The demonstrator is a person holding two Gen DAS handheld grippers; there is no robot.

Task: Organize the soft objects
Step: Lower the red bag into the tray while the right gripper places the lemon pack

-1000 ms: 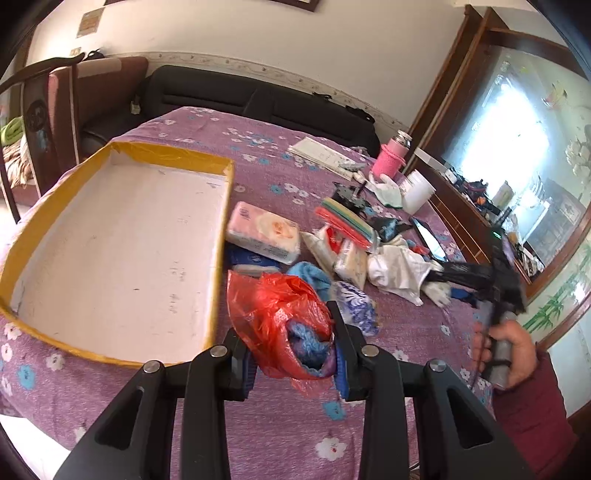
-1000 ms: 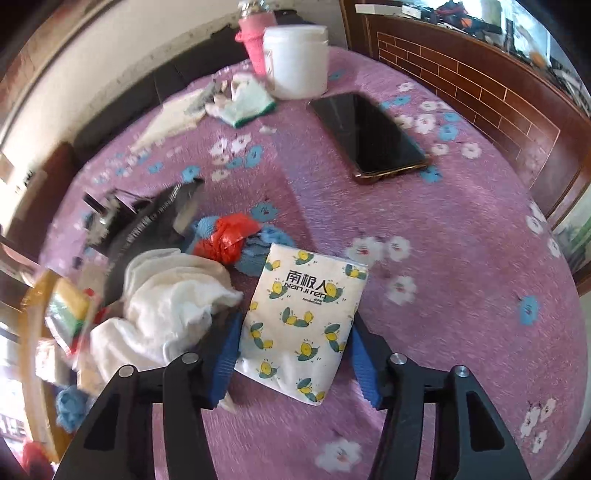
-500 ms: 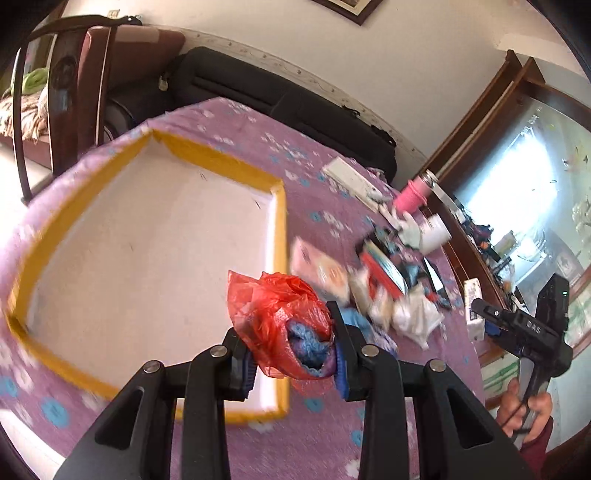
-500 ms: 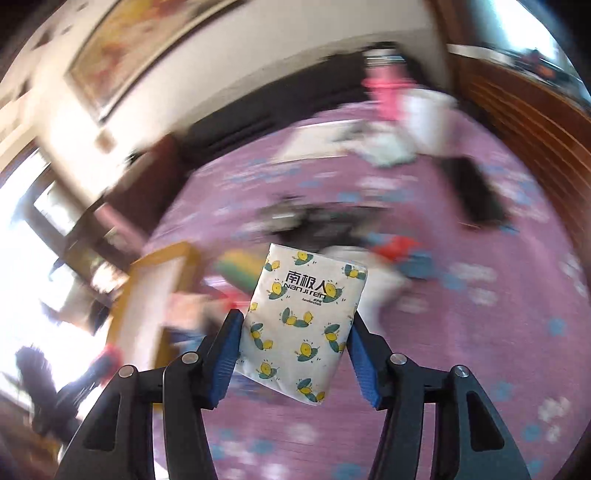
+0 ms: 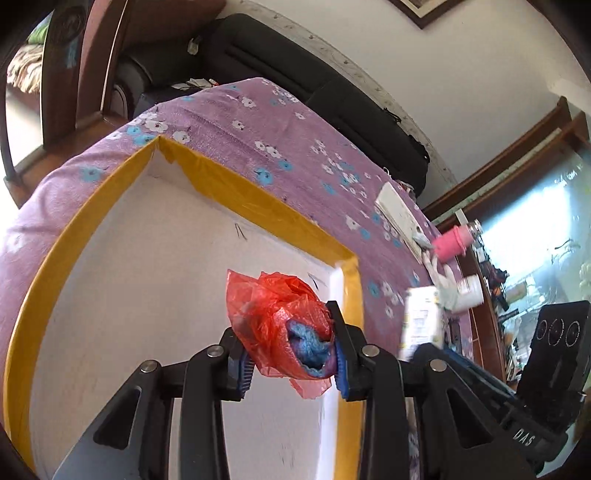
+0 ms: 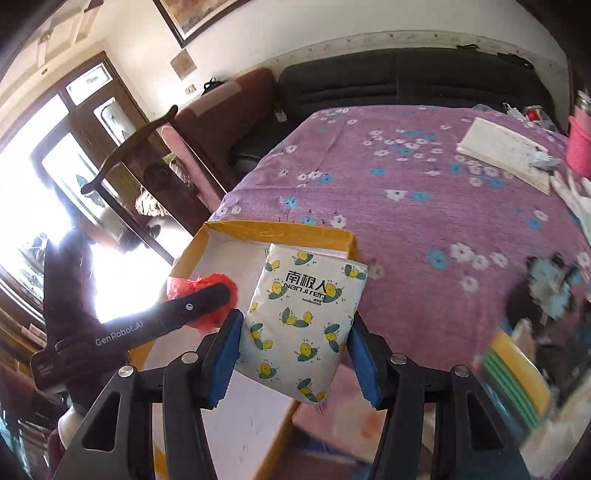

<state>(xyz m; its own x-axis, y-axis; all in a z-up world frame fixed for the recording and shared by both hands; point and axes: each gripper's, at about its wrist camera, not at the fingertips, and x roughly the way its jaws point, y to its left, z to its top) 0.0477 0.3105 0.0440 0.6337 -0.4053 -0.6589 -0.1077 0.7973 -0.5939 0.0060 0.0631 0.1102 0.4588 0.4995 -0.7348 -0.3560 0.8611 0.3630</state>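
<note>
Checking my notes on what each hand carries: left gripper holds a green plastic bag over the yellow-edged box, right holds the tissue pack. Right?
Not quite: the plastic bag in the left gripper is red, as the left wrist view shows. The yellow-edged box and the right gripper's tissue pack are right.

A lived-in home: a black upholstered sofa [image 6: 413, 81] against the white wall, a framed picture [image 6: 192, 14] above, dark wooden chairs [image 6: 125, 147], and a purple flowered cloth [image 6: 424, 206] over the desk.

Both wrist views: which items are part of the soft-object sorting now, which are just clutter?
In play:
left gripper
red bag with blue knit
right gripper
tissue pack
yellow-rimmed box

Lying about:
pink bottle
white jar
white booklet
</note>
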